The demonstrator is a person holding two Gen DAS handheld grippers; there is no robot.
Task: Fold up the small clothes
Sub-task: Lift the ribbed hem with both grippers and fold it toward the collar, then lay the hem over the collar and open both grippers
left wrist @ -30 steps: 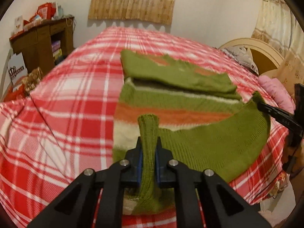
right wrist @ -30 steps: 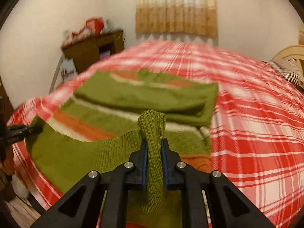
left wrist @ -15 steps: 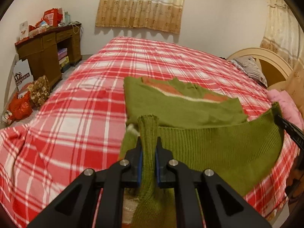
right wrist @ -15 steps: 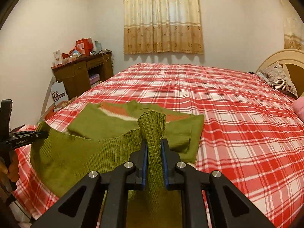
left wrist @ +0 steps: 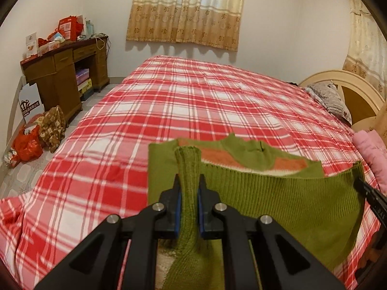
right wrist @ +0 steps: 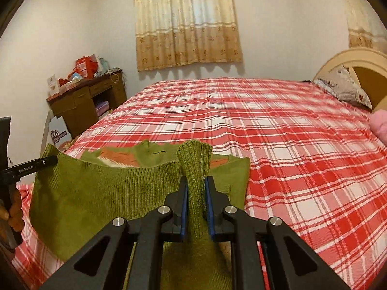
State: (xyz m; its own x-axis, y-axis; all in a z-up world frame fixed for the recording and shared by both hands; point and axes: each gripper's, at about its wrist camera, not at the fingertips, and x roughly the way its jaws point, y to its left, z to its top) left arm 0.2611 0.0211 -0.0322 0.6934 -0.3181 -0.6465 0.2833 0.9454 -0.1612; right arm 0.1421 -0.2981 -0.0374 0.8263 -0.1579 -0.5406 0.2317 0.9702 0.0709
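A green knit sweater (left wrist: 278, 193) with orange and cream stripes lies partly on the red plaid bed (left wrist: 193, 101). My left gripper (left wrist: 188, 181) is shut on one corner of its ribbed hem. My right gripper (right wrist: 196, 183) is shut on the other corner of the sweater (right wrist: 96, 193). The hem is lifted and stretched between them, above the rest of the garment. The collar and striped upper part show beyond the raised hem. The right gripper's tip (left wrist: 370, 193) shows at the right edge of the left wrist view; the left gripper (right wrist: 31, 166) shows at the left of the right wrist view.
A wooden desk (left wrist: 63, 77) with boxes stands at the far left by the wall. Bags (left wrist: 36, 137) lie on the floor beside the bed. A headboard (left wrist: 350, 89), a pillow (left wrist: 331, 99) and pink bedding (left wrist: 372, 154) are at the right. Curtains (left wrist: 186, 9) hang on the far wall.
Both grippers have lifted the sweater's hem and carried it forward over the lower body toward the collar. The striped middle is now covered by the raised fabric.
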